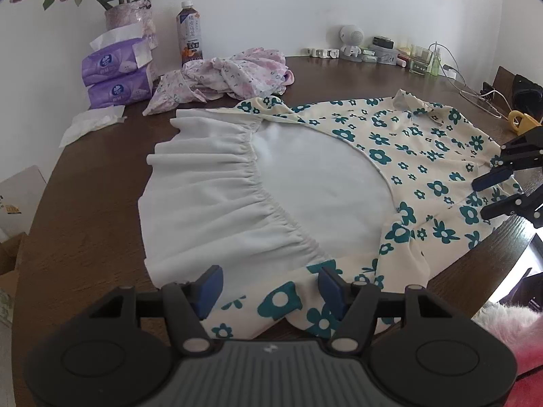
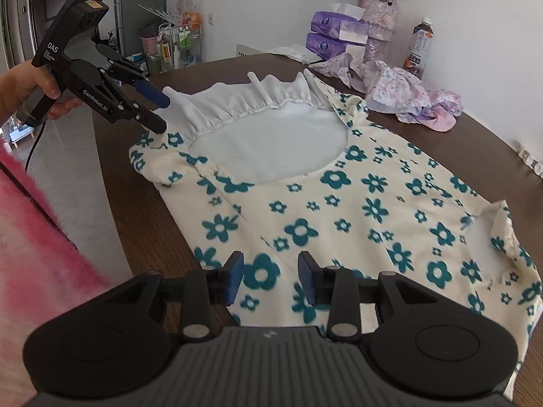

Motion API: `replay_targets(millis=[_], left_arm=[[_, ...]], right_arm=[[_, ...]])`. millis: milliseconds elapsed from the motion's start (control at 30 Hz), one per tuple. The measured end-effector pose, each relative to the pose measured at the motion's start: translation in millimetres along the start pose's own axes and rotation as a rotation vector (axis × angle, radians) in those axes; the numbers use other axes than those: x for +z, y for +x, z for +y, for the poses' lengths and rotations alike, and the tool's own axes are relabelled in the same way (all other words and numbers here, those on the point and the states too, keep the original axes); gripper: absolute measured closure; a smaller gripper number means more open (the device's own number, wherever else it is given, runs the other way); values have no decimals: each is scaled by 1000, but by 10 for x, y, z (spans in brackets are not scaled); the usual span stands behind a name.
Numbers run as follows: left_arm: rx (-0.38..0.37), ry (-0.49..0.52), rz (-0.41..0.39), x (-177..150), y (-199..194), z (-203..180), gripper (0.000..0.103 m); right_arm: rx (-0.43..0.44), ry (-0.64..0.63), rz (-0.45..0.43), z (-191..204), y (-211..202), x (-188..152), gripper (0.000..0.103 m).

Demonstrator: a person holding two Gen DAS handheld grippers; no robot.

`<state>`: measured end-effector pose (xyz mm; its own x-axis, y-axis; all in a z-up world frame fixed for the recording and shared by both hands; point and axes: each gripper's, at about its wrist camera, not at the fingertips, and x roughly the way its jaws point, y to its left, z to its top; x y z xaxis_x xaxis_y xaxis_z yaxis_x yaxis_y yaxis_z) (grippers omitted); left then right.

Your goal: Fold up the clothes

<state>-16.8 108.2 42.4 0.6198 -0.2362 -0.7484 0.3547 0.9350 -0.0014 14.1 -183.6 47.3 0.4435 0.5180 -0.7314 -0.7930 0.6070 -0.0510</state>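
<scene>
Cream fabric printed with teal flowers, a garment [image 1: 417, 156] with a white gathered ruffle [image 1: 217, 196], lies spread flat across the dark wooden table [image 1: 91, 203], filling the centre of both views. In the left wrist view the left gripper [image 1: 269, 286] sits at the bottom centre with its jaws released, blue pads apart on either side of a floral edge of the garment, nothing pinched between them. The right gripper [image 1: 492, 193] shows at the right edge of that frame, over the garment's far side.

In the right wrist view the right gripper [image 2: 270, 276] hovers at the lower centre above the floral cloth, jaws also released, with a wide gap between the pads. The left gripper [image 2: 163, 112] appears at the upper left, held by a hand [image 2: 20, 84], its tips at the corner where the ruffle meets the print.

Toward the top of the left wrist frame lie a crumpled pink floral garment [image 1: 230, 74], purple tissue packs [image 1: 115, 78], a drink bottle [image 1: 189, 34] and a vase of roses [image 1: 130, 22]. A fuzzy pink sleeve [image 2: 37, 237] fills the lower left of the right wrist view.
</scene>
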Motion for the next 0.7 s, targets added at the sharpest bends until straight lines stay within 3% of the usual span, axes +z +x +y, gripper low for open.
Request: replay_targets(millis=[33, 200, 267, 600, 700], left_arm=[[-11, -1, 8, 7, 3, 18, 44], [-57, 56, 27, -19, 16, -40, 91], [-42, 70, 10, -45, 0, -66, 98], [47, 74, -133, 38, -175, -38, 102], [68, 80, -115, 72, -65, -26, 102]], right_arm=[[15, 5, -8, 16, 53, 49, 67], [82, 32, -56, 85, 283, 274, 67], [106, 35, -70, 108, 353, 342, 67], [62, 71, -38, 128, 583, 333, 67], [31, 71, -43, 152, 576, 277, 63]])
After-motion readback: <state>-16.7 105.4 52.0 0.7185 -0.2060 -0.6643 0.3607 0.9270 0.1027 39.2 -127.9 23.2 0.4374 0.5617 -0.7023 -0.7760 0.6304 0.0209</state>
